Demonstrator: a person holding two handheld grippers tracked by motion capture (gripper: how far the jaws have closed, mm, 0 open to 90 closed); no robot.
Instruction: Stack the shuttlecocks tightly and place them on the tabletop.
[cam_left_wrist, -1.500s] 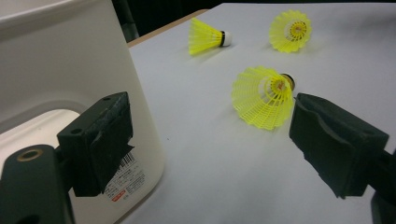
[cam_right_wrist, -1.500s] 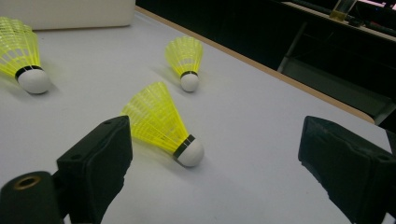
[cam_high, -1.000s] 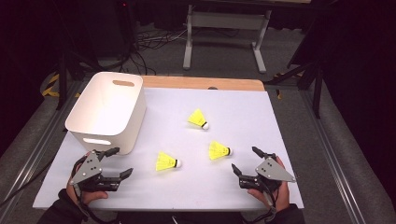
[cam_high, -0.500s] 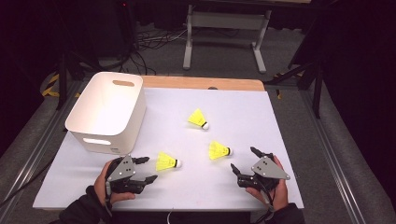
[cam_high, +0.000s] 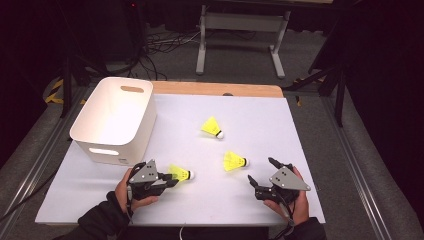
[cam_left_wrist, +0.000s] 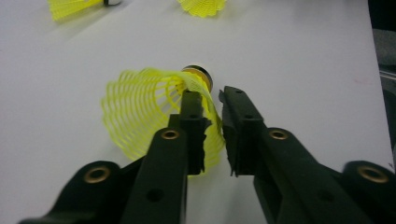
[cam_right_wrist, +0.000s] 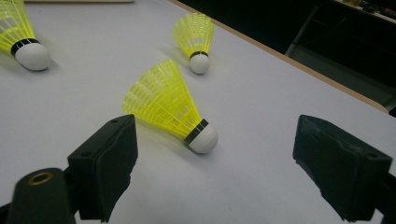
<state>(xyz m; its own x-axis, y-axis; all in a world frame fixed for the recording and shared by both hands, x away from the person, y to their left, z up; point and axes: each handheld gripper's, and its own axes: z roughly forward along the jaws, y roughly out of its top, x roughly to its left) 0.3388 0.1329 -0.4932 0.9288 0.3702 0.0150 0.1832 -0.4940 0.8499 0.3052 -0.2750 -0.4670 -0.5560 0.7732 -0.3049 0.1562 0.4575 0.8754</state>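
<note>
Nearest shuttlecock (cam_high: 181, 173) is lying on its side on the white table (cam_high: 250, 200), near the front edge, just right of the white bin (cam_high: 114, 120). Left gripper (cam_high: 167, 182) is pinching its yellow skirt (cam_left_wrist: 140, 109): one jaw inside the mesh, one outside, gap narrow, looking like a grasp just being made. Judging next: lifting and carrying it left over the bin rim. Right gripper (cam_high: 260, 175) is sitting wide apart, facing the second shuttlecock (cam_right_wrist: 170, 105), not touching. Third shuttlecock (cam_high: 212, 128) is lying farther back.
</note>
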